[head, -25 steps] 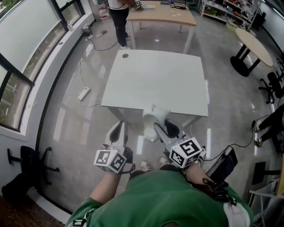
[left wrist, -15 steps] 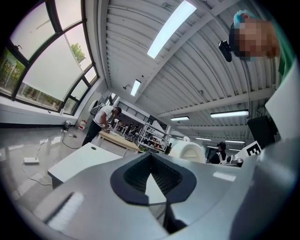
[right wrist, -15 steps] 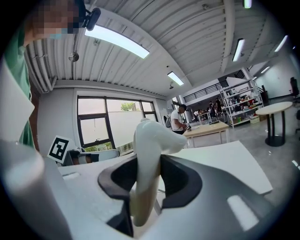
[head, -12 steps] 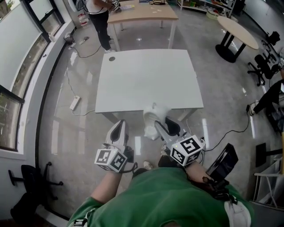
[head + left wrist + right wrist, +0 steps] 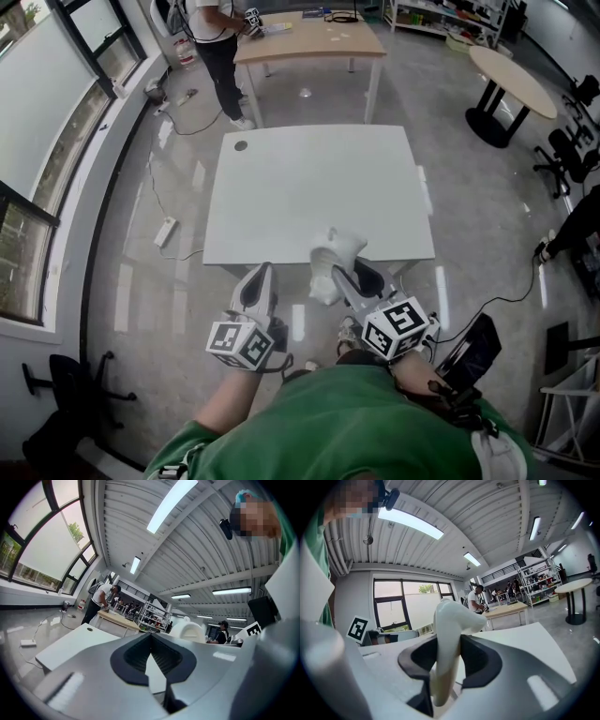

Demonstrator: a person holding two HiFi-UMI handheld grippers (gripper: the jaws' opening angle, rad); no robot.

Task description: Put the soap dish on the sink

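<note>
At the near edge of the white rectangular table, clamped edgewise in my right gripper: glossy white moulded soap dish. I judge it light, rigid, slippery, chippable; hold its rim. Left gripper closed, empty

Open lab-style workspace: white table, wooden table, shelving racks, office chairs, polished floor, strip-lit corrugated ceiling.
</note>
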